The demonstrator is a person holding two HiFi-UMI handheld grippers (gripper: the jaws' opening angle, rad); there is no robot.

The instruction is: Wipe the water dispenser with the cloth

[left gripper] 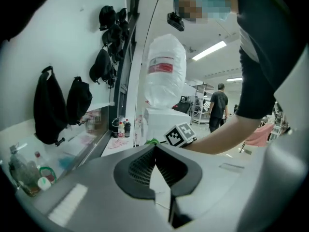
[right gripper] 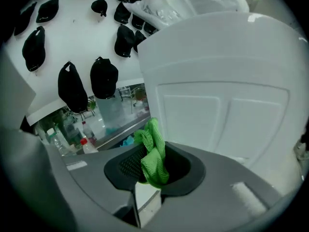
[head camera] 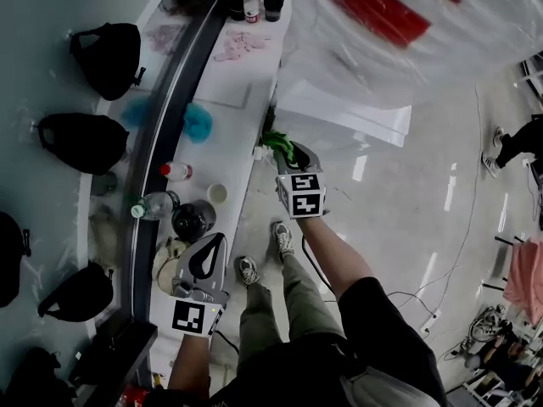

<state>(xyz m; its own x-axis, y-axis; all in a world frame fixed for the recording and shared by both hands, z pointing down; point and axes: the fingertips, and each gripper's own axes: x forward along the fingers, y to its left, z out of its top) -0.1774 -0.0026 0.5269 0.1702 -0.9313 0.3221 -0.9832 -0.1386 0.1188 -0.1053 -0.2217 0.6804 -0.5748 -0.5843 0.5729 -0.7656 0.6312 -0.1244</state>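
The white water dispenser (head camera: 348, 113) stands beside the counter, its big bottle (head camera: 399, 24) wrapped in clear plastic. In the right gripper view its white front panel (right gripper: 222, 115) fills the frame, close ahead. My right gripper (head camera: 284, 153) is shut on a green cloth (right gripper: 153, 153), which bunches out of the jaws; the cloth (head camera: 277, 142) sits near the dispenser's lower left corner. My left gripper (head camera: 208, 257) is shut with nothing in it, held back over the counter's near end. The left gripper view shows the dispenser (left gripper: 161, 122) and its bottle (left gripper: 165, 71) further off.
A long white counter (head camera: 229, 117) runs along the wall with bottles (head camera: 176, 171), a cup (head camera: 217, 193), a dark round lid (head camera: 193, 220) and blue cloths (head camera: 197, 121). Black bags (head camera: 106, 58) hang on the wall. Another person (left gripper: 218, 105) stands in the background. Cables (head camera: 424, 291) lie on the floor.
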